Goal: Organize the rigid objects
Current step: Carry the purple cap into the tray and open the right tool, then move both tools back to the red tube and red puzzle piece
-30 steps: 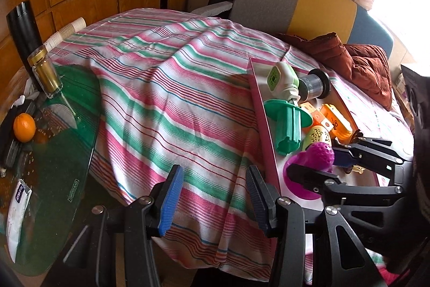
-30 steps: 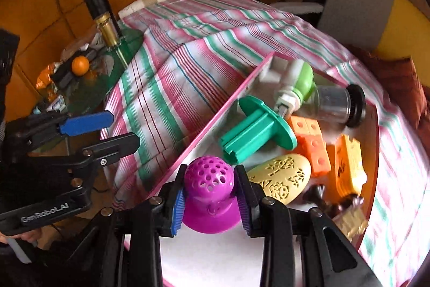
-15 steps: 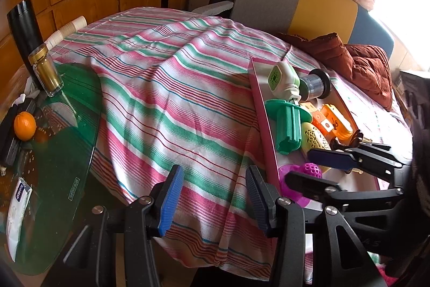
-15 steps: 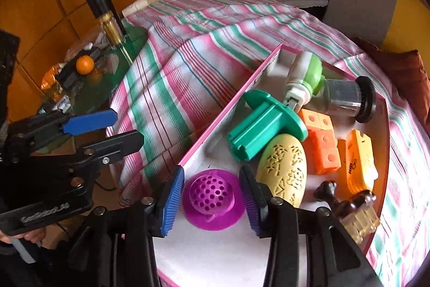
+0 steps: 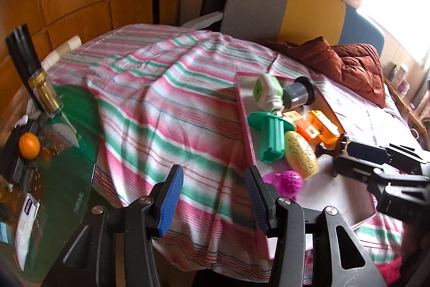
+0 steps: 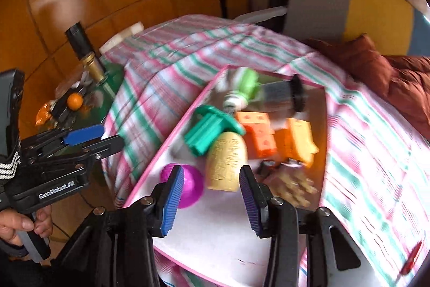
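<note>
A pink-rimmed white tray [image 6: 215,238] [image 5: 243,109] lies on the striped cloth. In it are a magenta perforated toy [image 6: 192,186] [image 5: 291,179], a yellow oval piece [image 6: 227,163] [image 5: 301,155], a teal flanged piece [image 6: 212,129] [image 5: 271,136], orange blocks [image 6: 259,135], a green-white item [image 6: 242,90] and a grey cylinder [image 6: 285,94]. My right gripper [image 6: 209,199] is open and empty, above the tray's near end, apart from the magenta toy. My left gripper [image 5: 213,201] is open and empty over the cloth, left of the tray.
A green glass side table [image 5: 61,152] at the left holds an orange [image 5: 29,145], a gold-capped bottle [image 5: 43,90] and clutter. A rust cushion [image 5: 349,63] and a grey-yellow chair back [image 5: 282,7] lie behind the tray.
My right gripper opened and let go of the magenta toy, which now sits in the tray. The gripper then drew back and up. The left gripper stayed roughly in place.
</note>
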